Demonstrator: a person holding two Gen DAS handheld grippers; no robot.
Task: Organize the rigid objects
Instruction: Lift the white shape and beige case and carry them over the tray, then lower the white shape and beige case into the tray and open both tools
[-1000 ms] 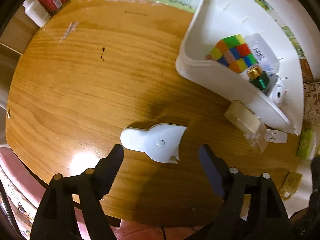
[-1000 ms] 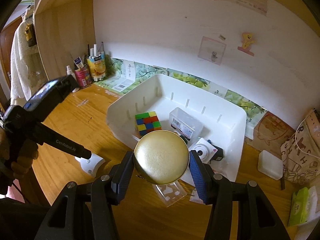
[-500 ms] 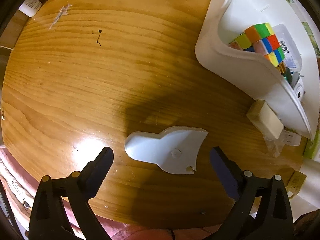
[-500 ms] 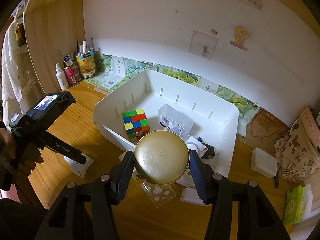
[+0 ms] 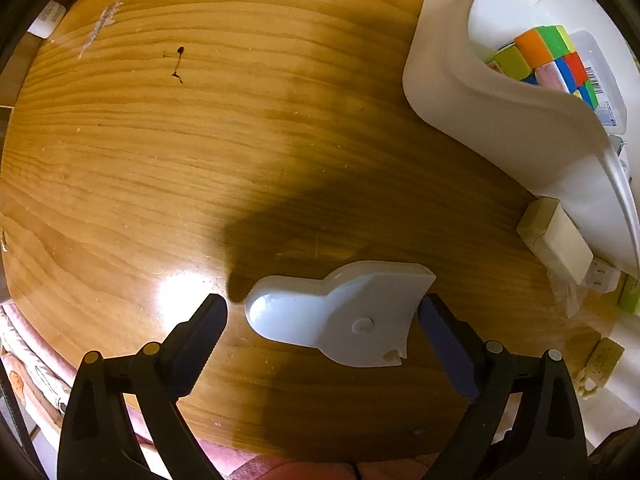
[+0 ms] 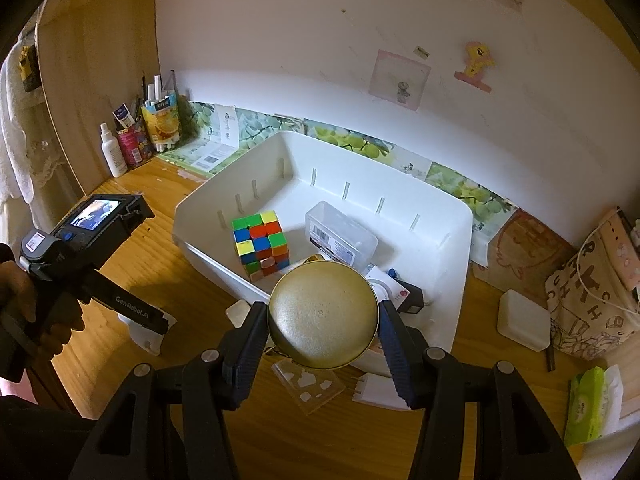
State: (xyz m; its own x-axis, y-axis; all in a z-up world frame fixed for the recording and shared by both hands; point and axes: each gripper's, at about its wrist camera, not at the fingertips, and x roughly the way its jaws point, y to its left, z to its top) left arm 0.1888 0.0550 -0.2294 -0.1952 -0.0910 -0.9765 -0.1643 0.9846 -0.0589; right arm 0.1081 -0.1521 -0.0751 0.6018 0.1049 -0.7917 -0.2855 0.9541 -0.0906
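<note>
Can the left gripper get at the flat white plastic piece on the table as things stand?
Probably yes. The left gripper is open, its fingers flanking the white plastic piece, which lies flat on the wooden table with nothing between them. Its right edge sits very near one finger.

We note a flat white plastic piece (image 5: pixel 340 316) lying on the bench; a round gold tin (image 6: pixel 323 314) held aloft; a colour cube (image 6: pixel 262 244) in the white bin (image 6: pixel 208 208).
</note>
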